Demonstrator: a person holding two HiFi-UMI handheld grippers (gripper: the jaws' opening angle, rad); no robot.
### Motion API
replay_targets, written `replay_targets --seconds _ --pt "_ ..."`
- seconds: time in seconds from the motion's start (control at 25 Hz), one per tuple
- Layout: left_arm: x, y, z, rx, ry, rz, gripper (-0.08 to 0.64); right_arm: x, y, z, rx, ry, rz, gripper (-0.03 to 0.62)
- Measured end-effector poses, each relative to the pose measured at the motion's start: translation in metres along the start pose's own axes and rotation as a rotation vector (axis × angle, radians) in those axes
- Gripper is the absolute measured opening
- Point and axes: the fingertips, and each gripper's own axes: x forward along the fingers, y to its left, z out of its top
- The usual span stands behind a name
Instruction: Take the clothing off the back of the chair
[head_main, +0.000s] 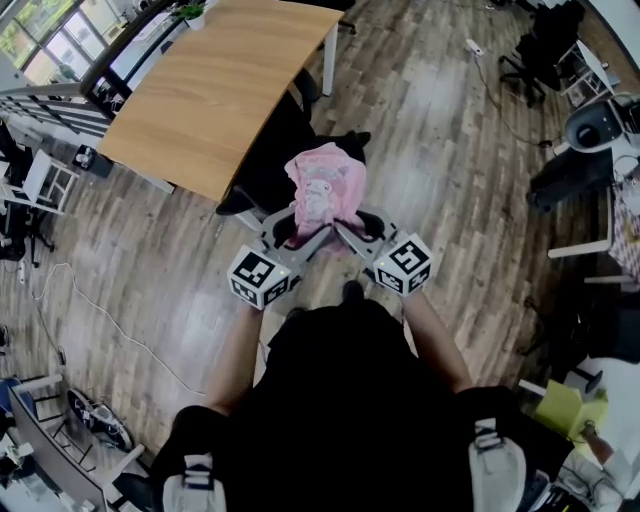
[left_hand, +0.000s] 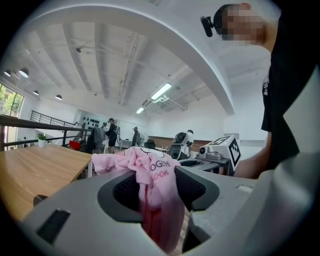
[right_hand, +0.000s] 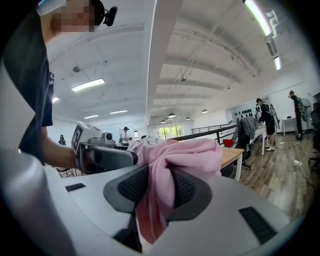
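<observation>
A pink garment (head_main: 322, 197) with dark print hangs between both grippers, above the black chair (head_main: 275, 160) by the wooden table (head_main: 212, 82). My left gripper (head_main: 300, 232) is shut on the pink garment (left_hand: 152, 192), which bunches between its dark pads (left_hand: 195, 187). My right gripper (head_main: 350, 232) is shut on the garment's other side (right_hand: 160, 187), cloth spilling down between its pads (right_hand: 184, 192). The two grippers sit close together, facing each other. The chair's back is mostly hidden under the garment.
The wooden table's edge (head_main: 160, 165) lies just beyond the chair. Another black chair (head_main: 535, 45) and desk gear (head_main: 600, 125) stand at the right. Cables (head_main: 90, 310) cross the plank floor at left. People (right_hand: 265, 122) stand far off.
</observation>
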Motion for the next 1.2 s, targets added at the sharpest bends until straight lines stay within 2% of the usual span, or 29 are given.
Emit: replay_targets --seconds 0.36,0.72,1.2 --pt "-0.028 -0.029 -0.009 0.054 -0.002 -0.091 0.199 -0.021 0.038 -0.008 0.015 -0.022 -0.077 0.112" --pt "-0.040 -0.049 -0.012 0.044 0.028 -0.180 0.199 -0.036 0.059 -0.014 0.034 -0.044 -0.171 0.112" --pt "-0.077 -0.071 -0.028 0.079 0.053 -0.262 0.199 -0.043 0.105 -0.029 0.049 -0.096 -0.249 0.112"
